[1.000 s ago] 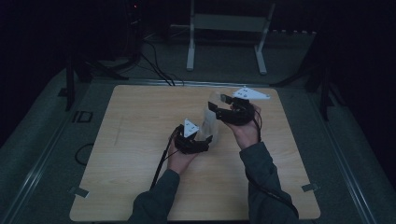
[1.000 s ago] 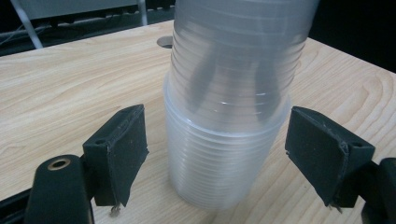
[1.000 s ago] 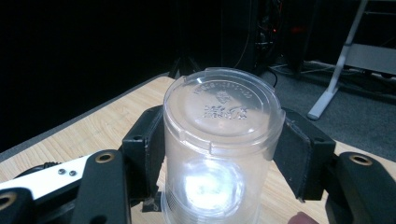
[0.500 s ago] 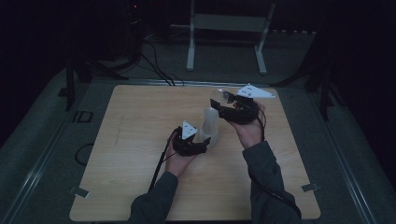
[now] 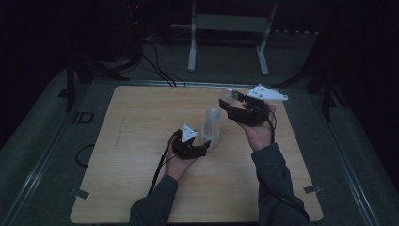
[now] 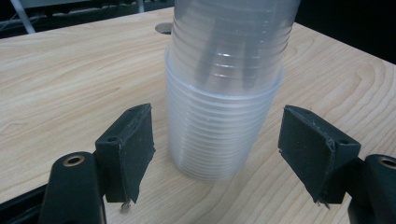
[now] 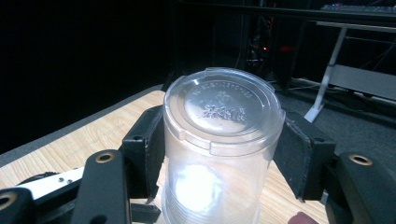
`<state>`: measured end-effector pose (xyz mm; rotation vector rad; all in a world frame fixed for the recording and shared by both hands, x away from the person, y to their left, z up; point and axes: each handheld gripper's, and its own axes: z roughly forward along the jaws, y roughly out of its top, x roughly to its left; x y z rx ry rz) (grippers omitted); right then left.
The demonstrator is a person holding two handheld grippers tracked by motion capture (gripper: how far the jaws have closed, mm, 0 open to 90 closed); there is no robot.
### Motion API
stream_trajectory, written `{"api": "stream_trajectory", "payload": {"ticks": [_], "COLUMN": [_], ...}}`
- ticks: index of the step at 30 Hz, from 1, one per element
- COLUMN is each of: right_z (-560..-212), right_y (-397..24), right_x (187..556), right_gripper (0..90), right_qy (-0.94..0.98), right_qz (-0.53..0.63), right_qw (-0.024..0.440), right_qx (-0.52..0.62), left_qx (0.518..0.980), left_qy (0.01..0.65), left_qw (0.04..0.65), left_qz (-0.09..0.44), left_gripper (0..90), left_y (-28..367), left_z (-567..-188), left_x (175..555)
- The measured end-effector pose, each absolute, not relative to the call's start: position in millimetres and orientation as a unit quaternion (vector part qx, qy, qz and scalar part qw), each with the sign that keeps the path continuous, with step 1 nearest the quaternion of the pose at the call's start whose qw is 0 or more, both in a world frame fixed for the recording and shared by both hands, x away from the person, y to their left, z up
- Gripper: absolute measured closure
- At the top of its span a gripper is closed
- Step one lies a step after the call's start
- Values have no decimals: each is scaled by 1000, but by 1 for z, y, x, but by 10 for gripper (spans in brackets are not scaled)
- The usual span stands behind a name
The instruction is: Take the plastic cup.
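The cup [image 7: 223,135] base bears raised moulded lettering and a small emblem (too faint to read); nothing else carries text.

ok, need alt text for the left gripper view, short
A stack of clear plastic cups stands upright on a light wooden table, nested rim-down, between the left gripper's two black fingers. Both fingers stand apart from the stack, with a gap on each side, so nothing is gripped.
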<state>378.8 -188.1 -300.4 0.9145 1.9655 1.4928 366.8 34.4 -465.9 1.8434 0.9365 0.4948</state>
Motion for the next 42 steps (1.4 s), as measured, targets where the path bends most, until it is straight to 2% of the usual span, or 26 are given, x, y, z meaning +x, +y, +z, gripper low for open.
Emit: {"api": "stream_trajectory", "payload": {"ticks": [12,14,21,42], "right_z": [-307,-308,-315,-345], "right_y": [-210,-214,-227,-240], "right_x": [375,373,370,363], "right_gripper": [387,387,390,391], "right_qy": [717,716,714,718], "right_qz": [541,539,532,513], "right_qw": [260,262,264,255], "right_qx": [355,358,371,396], "left_qx": [760,760,757,767], "left_qy": [383,382,382,369], "left_qw": [484,486,493,486], "left_qz": [203,202,196,196], "left_gripper": [265,291,298,306], "left_y": [40,41,41,39], "left_z": [-467,-467,-467,-468], "left_x": [363,362,361,354]}}
